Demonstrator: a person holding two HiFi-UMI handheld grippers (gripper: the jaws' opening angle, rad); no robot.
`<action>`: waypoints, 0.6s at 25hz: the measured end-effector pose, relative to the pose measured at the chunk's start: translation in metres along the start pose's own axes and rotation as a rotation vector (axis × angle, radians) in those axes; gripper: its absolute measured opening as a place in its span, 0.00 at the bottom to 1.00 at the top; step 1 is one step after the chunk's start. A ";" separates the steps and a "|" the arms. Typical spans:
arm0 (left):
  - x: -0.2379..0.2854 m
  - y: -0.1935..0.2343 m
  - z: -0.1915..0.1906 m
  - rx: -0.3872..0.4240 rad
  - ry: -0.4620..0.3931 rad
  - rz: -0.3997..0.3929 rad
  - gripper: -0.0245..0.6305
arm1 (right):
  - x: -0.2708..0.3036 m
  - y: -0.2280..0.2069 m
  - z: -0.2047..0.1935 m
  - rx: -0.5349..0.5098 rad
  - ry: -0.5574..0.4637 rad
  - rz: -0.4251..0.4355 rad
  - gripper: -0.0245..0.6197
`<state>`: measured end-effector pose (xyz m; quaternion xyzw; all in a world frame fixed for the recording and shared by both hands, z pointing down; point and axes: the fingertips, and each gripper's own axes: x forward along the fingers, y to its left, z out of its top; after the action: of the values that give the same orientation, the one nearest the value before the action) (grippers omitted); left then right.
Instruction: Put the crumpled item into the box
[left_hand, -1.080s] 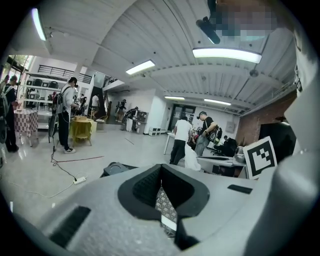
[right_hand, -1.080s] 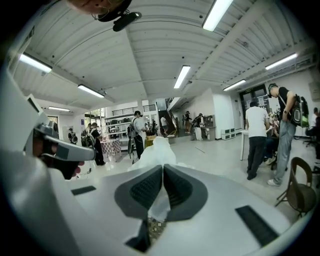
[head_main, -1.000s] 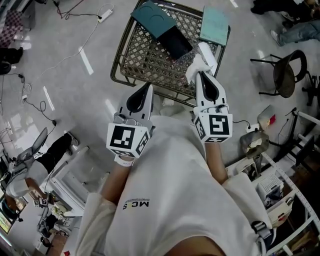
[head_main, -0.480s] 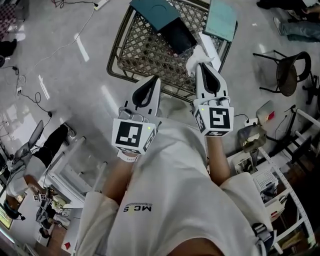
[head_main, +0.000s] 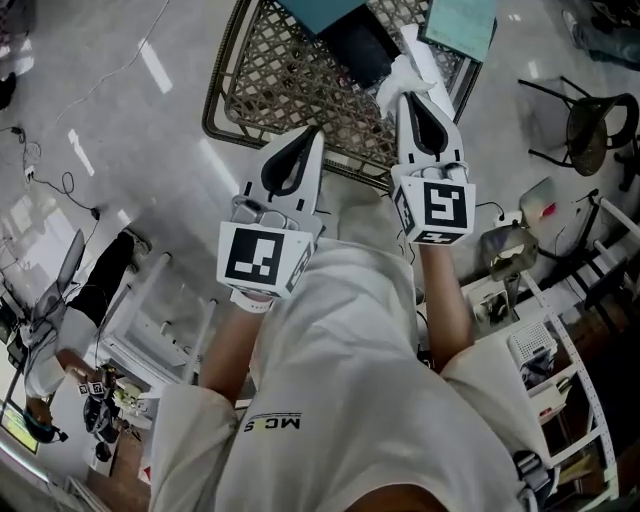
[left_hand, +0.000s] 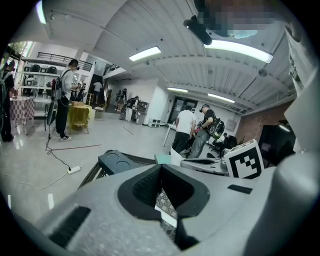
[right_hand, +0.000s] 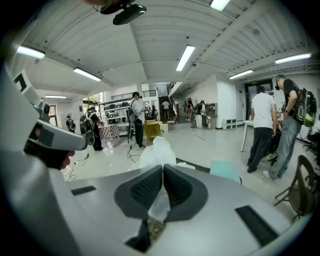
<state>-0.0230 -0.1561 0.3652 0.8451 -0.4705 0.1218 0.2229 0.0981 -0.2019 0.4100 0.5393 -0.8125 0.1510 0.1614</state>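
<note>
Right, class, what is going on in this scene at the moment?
A person holds a two-jaw tool in each hand at a brown lattice basket. The right tool is shut on a crumpled white sheet, near the dark box but not in it. The left tool is shut and empty.

The pale, glossy floor (head_main: 130, 120) carries a wire lattice basket (head_main: 270, 90). Inside the basket, toward its far side, lies a dark box (head_main: 355, 45). A teal lid (head_main: 318, 10) touches the box on its left. A lighter teal panel (head_main: 462, 22) sits at the basket's far right corner. Right of the basket, a black chair (head_main: 590, 125) stands on the floor. Left of the basket, well apart, lies a white power strip (left_hand: 73, 170) with its cable.
</note>
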 end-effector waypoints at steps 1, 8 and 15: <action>0.004 0.002 -0.003 -0.002 0.006 -0.003 0.07 | 0.005 -0.001 -0.003 -0.001 0.004 -0.002 0.07; 0.026 0.016 -0.014 -0.010 0.031 -0.019 0.07 | 0.036 -0.006 -0.019 -0.019 0.028 -0.011 0.07; 0.049 0.029 -0.035 -0.018 0.052 -0.018 0.07 | 0.070 -0.009 -0.051 -0.037 0.049 -0.010 0.07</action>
<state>-0.0216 -0.1887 0.4242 0.8438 -0.4582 0.1373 0.2435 0.0863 -0.2418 0.4864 0.5364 -0.8084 0.1481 0.1919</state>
